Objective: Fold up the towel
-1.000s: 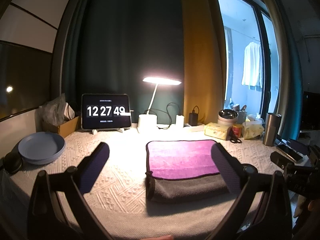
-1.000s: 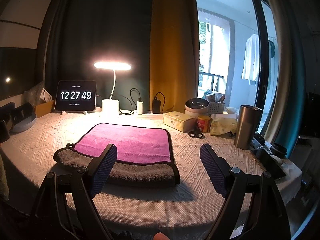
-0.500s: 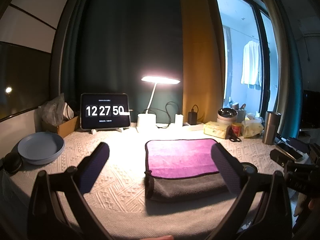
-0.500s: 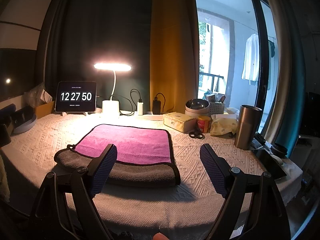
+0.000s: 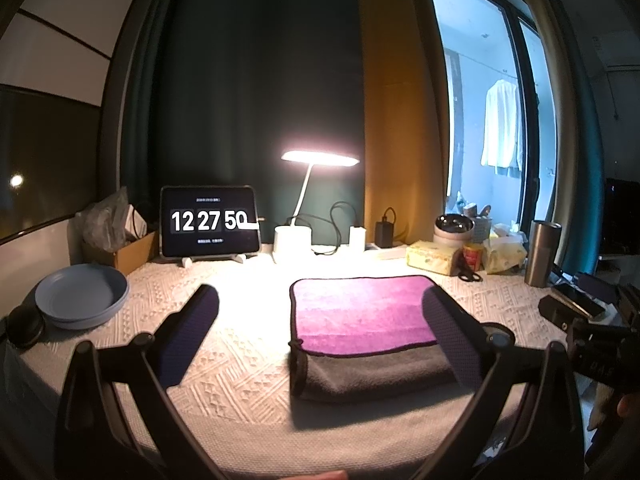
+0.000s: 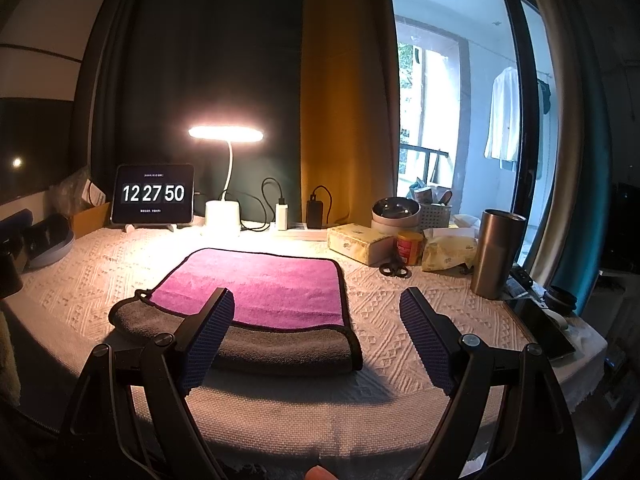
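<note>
- Left wrist view: left gripper (image 5: 318,334) hangs over the table's near edge, jaws spread wide, grasping nothing.
- Right gripper (image 6: 316,334) likewise released, above the near edge.
- Towel (image 6: 256,300), folded purple over grey, lies flat mid-table (image 5: 240,376), near the front edge.
- Blue plate (image 5: 82,300) at the left edge.
- Clock tablet (image 5: 209,222) and lit lamp (image 5: 316,200) along the far edge.
</note>
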`<state>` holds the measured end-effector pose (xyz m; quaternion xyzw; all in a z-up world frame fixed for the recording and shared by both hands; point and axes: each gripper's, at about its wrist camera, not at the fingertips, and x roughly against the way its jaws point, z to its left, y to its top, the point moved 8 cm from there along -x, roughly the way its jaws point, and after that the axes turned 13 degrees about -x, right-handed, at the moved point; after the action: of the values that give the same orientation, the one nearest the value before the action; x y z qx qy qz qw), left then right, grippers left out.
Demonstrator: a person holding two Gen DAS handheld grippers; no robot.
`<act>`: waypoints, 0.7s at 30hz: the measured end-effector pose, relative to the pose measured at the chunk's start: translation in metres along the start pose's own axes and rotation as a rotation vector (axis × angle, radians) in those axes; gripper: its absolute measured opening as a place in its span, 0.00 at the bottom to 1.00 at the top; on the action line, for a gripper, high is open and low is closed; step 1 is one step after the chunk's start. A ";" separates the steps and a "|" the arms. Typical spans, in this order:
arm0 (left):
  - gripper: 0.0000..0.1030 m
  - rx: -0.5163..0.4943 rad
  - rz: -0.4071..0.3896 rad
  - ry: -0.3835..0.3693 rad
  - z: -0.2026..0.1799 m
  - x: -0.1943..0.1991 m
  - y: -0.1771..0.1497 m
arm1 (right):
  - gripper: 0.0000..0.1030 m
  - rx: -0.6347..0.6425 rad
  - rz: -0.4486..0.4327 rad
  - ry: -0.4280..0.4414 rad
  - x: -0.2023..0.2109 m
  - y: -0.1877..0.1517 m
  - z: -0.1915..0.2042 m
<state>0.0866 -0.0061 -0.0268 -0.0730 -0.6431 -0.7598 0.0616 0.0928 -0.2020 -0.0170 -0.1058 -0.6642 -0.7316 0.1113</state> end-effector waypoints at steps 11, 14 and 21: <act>0.99 -0.010 0.022 -0.003 0.000 -0.008 -0.003 | 0.85 -0.003 0.005 -0.001 -0.004 -0.003 -0.003; 0.99 -0.013 0.049 -0.009 -0.001 -0.016 -0.007 | 0.85 0.002 0.017 0.016 -0.008 -0.005 -0.002; 0.99 -0.053 0.128 -0.012 -0.003 -0.041 -0.020 | 0.83 -0.021 0.070 0.043 -0.027 -0.009 -0.007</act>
<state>0.1230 -0.0058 -0.0544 -0.1201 -0.6172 -0.7706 0.1044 0.1161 -0.2077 -0.0340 -0.1144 -0.6497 -0.7365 0.1500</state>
